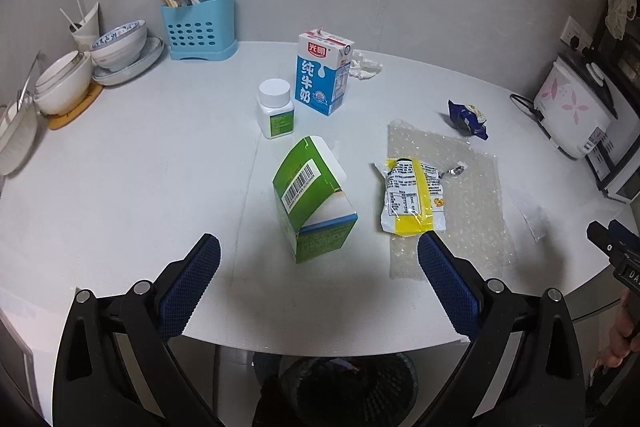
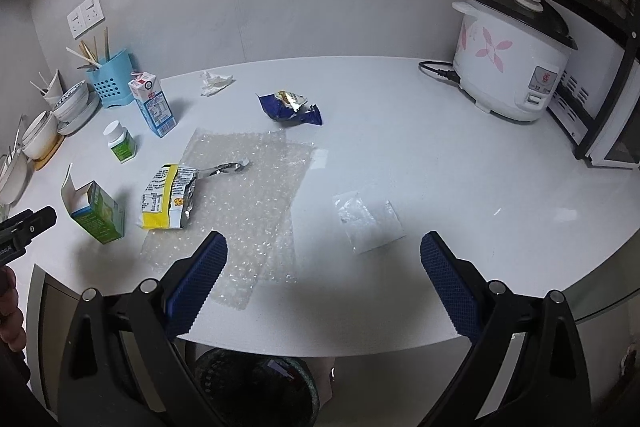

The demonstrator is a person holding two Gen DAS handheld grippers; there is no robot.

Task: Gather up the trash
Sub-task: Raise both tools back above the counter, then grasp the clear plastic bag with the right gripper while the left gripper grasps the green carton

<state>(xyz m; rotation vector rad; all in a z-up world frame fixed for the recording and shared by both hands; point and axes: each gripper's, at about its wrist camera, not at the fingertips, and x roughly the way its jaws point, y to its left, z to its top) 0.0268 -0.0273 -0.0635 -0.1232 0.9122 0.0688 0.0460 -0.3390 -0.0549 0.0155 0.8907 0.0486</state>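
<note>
Trash lies on a white table (image 1: 140, 187). An open green carton (image 1: 314, 203) (image 2: 98, 217) stands just ahead of my open, empty left gripper (image 1: 318, 259). Right of it lie a yellow snack wrapper (image 1: 412, 197) (image 2: 170, 201) on bubble wrap (image 1: 460, 195) (image 2: 256, 195), a blue wrapper (image 1: 468, 119) (image 2: 290, 107), a crumpled tissue (image 1: 364, 65) (image 2: 214, 83) and a clear plastic bag (image 2: 368, 223). My right gripper (image 2: 324, 259) is open and empty, above the table's near edge between the bubble wrap and the clear bag. A dark bin (image 1: 352, 387) (image 2: 256, 387) stands below the table edge.
A blue milk carton (image 1: 322, 73) (image 2: 152, 105) and a white pill bottle (image 1: 276, 109) (image 2: 120, 141) stand behind the green carton. Bowls (image 1: 64, 79), a blue chopstick holder (image 1: 200, 25) sit far left. A rice cooker (image 2: 516, 59) stands far right.
</note>
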